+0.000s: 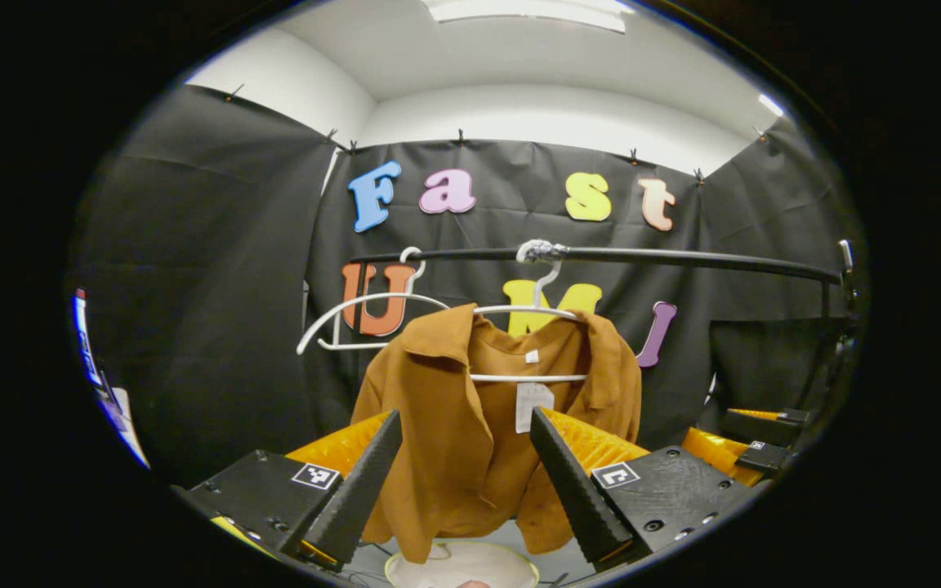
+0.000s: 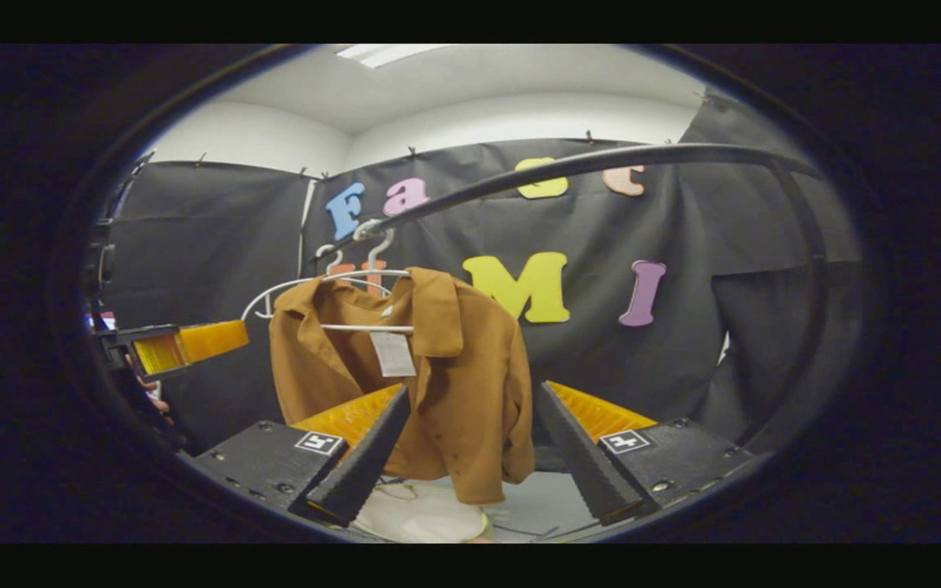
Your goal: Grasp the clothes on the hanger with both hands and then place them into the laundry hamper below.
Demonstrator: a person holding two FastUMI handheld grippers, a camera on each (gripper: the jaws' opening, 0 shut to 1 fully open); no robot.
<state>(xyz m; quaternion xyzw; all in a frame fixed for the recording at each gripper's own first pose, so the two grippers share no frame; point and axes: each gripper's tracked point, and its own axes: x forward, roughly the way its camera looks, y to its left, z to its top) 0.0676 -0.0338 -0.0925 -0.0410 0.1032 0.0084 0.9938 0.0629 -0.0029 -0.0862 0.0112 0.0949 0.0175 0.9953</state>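
Nearest me in the left gripper view, my left gripper (image 1: 466, 482) stands wide open and empty, framing the brown shirt (image 1: 470, 441) that hangs on a white hanger (image 1: 519, 311) from the black rail (image 1: 642, 258); the pale hamper (image 1: 462, 565) sits below. From the right gripper view, my right gripper (image 2: 470, 453) is equally spread, holding nothing, the shirt (image 2: 454, 384) just ahead. I worry that an uneven pull could snag the collar and drag the hanger off.

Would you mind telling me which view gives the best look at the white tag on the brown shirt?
The left gripper view: the white tag faces the camera, hanging inside the open collar of the brown shirt. The right gripper view shows the tag more from the side, below the hanger bar.
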